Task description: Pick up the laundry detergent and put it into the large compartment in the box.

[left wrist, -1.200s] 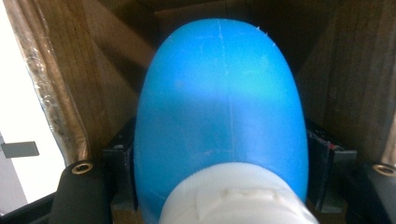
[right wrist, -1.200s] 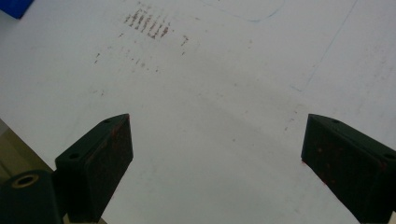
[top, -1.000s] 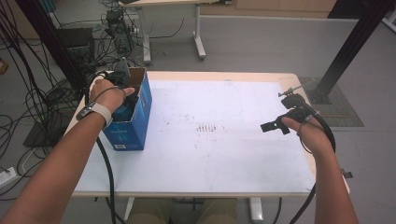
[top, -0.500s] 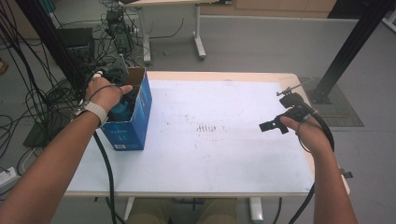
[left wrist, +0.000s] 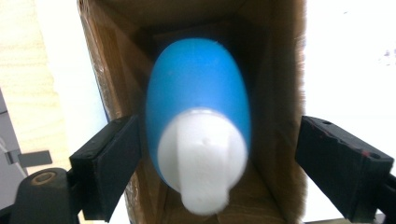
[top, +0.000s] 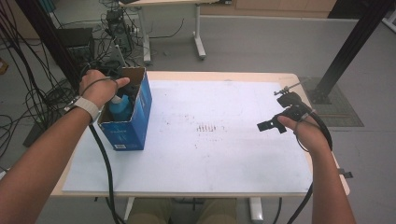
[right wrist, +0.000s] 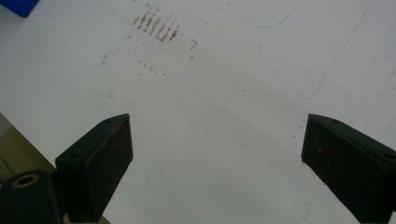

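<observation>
Over on the left side of the table [top: 187,172] there's an open blue cardboard box [top: 135,119] standing upright near the left edge, and a blue bottle with a white cap [left wrist: 198,121] sits inside it, cap end pointing up out of the opening. The left hand [top: 98,86] is right above the box with the left gripper [left wrist: 219,158] pointing down into it. In the left gripper view the 2 jaws have just been opening: the bottle is between them, the left pad close beside it and the right pad clearly apart, so nothing is squeezed. The middle of the white table top has a small patch of reddish-brown marks [top: 210,128]. Way over at the right edge, well apart from the box, the right hand [top: 306,133] holds the right gripper [right wrist: 215,158] above the bare surface, jaws spread wide with nothing between them, aimed toward those marks.
</observation>
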### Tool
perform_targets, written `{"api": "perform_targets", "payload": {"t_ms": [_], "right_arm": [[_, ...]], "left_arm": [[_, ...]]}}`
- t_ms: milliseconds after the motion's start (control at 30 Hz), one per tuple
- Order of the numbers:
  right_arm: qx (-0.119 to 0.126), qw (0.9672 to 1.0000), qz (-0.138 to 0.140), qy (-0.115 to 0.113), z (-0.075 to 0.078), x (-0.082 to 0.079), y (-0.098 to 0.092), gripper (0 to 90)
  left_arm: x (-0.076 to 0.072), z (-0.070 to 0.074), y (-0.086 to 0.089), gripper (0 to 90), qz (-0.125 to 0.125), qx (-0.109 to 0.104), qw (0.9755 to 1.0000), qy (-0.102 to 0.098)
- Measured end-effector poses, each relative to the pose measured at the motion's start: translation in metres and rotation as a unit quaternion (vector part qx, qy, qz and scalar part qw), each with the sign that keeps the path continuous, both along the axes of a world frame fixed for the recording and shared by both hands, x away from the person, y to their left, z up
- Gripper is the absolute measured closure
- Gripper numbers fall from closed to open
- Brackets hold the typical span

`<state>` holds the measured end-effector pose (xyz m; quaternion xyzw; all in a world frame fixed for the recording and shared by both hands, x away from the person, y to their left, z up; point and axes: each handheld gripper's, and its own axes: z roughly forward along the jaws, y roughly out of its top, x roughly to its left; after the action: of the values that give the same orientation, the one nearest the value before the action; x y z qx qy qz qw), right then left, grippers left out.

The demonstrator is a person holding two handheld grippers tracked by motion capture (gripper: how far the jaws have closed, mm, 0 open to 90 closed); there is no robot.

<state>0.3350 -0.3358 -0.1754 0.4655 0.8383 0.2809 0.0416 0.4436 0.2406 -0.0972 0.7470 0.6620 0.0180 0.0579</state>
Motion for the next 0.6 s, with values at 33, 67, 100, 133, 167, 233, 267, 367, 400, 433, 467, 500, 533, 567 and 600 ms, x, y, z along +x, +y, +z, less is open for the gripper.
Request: {"api": "perform_targets", "payload": {"t_ms": [33,67,100,133,167,233,267,367,400,433,467,500,533,567,600], "right_arm": [[-0.001,1.0,0.0,0.0,0.001,0.0,0.0,8.8],[-0.001,1.0,0.001,0.0,0.001,0.0,0.0,8.8],[-0.001,1.0,-0.002,0.0,0.001,-0.001,0.001,8.8],[-0.001,1.0,0.0,-0.001,0.002,-0.001,0.0,8.8],[-0.002,1.0,0.0,-0.001,0.003,-0.001,0.0,8.8],[-0.002,1.0,-0.001,-0.002,0.003,-0.002,0.0,8.8],[-0.002,1.0,-0.002,-0.002,0.004,-0.002,0.0,8.8],[-0.003,1.0,-0.003,-0.002,0.005,-0.002,0.0,8.8],[-0.004,1.0,-0.002,-0.002,0.006,-0.002,0.001,8.8],[-0.004,1.0,-0.003,-0.002,0.007,-0.002,0.002,8.8],[-0.005,1.0,-0.002,-0.002,0.007,-0.002,0.002,8.8],[-0.005,1.0,-0.003,-0.002,0.008,-0.003,0.003,8.8],[-0.005,1.0,-0.003,-0.002,0.008,-0.003,0.003,8.8],[-0.006,1.0,-0.003,-0.003,0.009,-0.003,0.003,8.8],[-0.006,1.0,-0.003,-0.003,0.009,-0.003,0.003,8.8]], "left_arm": [[-0.001,0.004,0.0,13.7,-0.001,0.0,1.0,-0.004],[-0.002,0.008,-0.001,13.7,-0.003,0.002,1.0,-0.007],[-0.003,0.012,0.0,13.7,-0.004,0.0,0.9999,-0.009],[-0.004,0.016,0.0,13.1,-0.007,-0.001,0.9999,-0.013],[-0.005,0.02,0.0,12.4,-0.011,0.0,0.9998,-0.015],[-0.008,0.028,-0.001,12.0,-0.022,0.0,0.9996,-0.02],[-0.01,0.034,-0.002,11.7,-0.029,-0.002,0.9992,-0.026],[-0.017,0.049,-0.009,10.4,-0.051,0.0,0.9979,-0.039],[-0.019,0.052,-0.01,9.9,-0.055,-0.001,0.9976,-0.043],[-0.021,0.056,-0.012,9.6,-0.059,-0.002,0.9971,-0.047],[-0.023,0.061,-0.015,9.0,-0.066,0.001,0.9966,-0.049],[-0.024,0.064,-0.018,8.7,-0.073,0.001,0.9961,-0.05],[-0.024,0.068,-0.019,8.7,-0.08,-0.002,0.9956,-0.049],[-0.025,0.072,-0.022,8.7,-0.088,-0.002,0.9949,-0.049],[-0.026,0.075,-0.024,8.7,-0.094,-0.002,0.9943,-0.05]]}}
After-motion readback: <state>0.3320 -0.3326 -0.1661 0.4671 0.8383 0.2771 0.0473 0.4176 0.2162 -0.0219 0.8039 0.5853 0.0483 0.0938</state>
